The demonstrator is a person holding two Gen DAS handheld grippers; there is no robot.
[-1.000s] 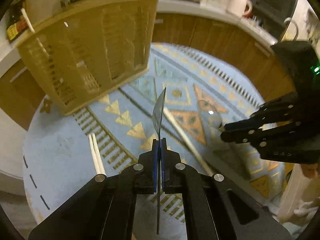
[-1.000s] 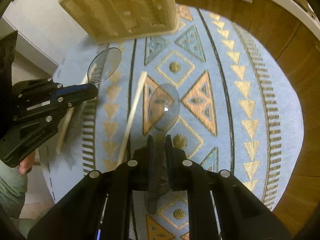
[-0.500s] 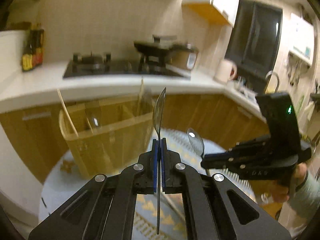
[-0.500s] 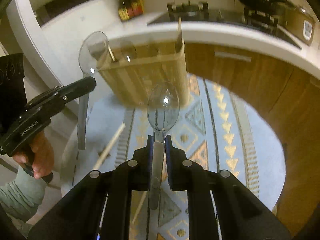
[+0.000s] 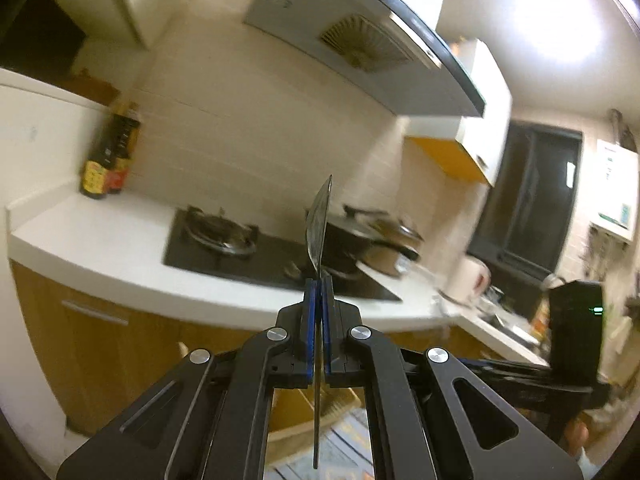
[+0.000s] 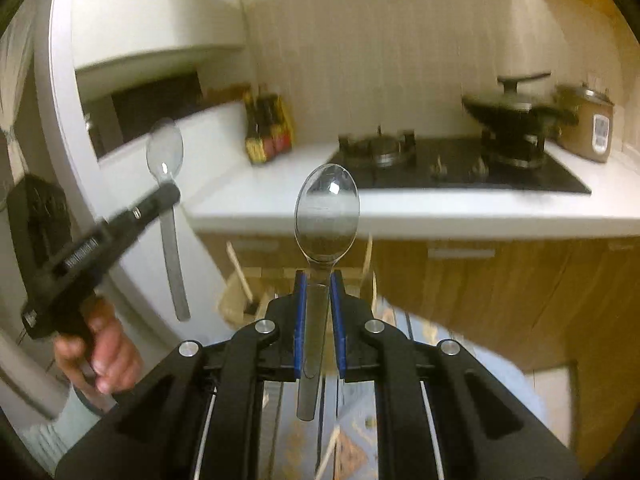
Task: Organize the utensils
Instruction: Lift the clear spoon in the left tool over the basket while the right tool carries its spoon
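My left gripper (image 5: 318, 292) is shut on a clear plastic spoon (image 5: 319, 228), seen edge-on with its bowl pointing up. My right gripper (image 6: 319, 280) is shut on a second clear spoon (image 6: 326, 216), bowl up and facing the camera. The left gripper and its spoon (image 6: 165, 156) also show at the left of the right wrist view. The wooden utensil holder (image 6: 256, 280) stands low behind the right gripper, with chopsticks (image 6: 239, 270) sticking out; a part of it (image 5: 340, 404) shows between the left gripper's arms. Both grippers are raised above the holder.
A white counter (image 5: 120, 252) with a black gas hob (image 5: 224, 240), a pan (image 6: 512, 108) and sauce bottles (image 5: 106, 160) runs behind. Wooden cabinets (image 6: 500, 280) stand below it. The patterned blue mat (image 6: 348, 452) lies underneath. The right gripper's body (image 5: 572, 344) is at the right.
Both grippers have lifted and tilted up from the mat with their spoons. The views swung from the mat to the counter and wall. The holder dropped to the bottom of both views.
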